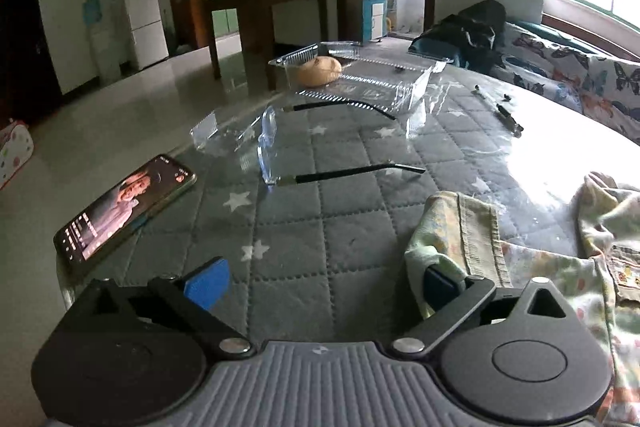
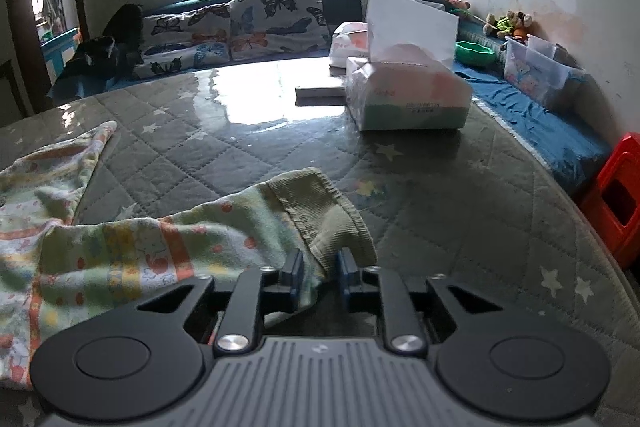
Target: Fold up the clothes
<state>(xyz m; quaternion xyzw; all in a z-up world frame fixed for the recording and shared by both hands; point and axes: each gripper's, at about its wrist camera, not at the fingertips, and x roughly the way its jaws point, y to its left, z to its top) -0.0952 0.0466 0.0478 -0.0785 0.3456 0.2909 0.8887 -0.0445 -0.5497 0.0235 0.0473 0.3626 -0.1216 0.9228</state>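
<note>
While the quilted table (image 2: 440,195) takes up most of both views, the printed garment (image 2: 132,247) lies crumpled across its near edge, stretching from the left of the right gripper's view to one ribbed cuff (image 2: 332,211) directly in front of that tool. The right gripper (image 2: 319,277) is the nearer: its jaws are drawn close around the cuff's fabric, which runs down between the blue pads, though whether they pinch it firmly is hard to judge from here. The garment's long axis seems to run left to right between the two tools. In the left wrist view the left gripper (image 1: 320,285) stands wide apart, gripping nothing, with the other ribbed cuff (image 1: 460,227) draped over its right finger rather than lying between the two; that tool would likely have to shift rightward to take it.

Farther back, a clear plastic clamshell tray (image 1: 368,83) lies open with a single bun (image 1: 318,70) in it. A tissue pack (image 2: 404,95) with a sheet pulled up stands well apart from the cloth. Spectacles (image 1: 280,151) and a phone (image 1: 124,207) lie left of the garment.
</note>
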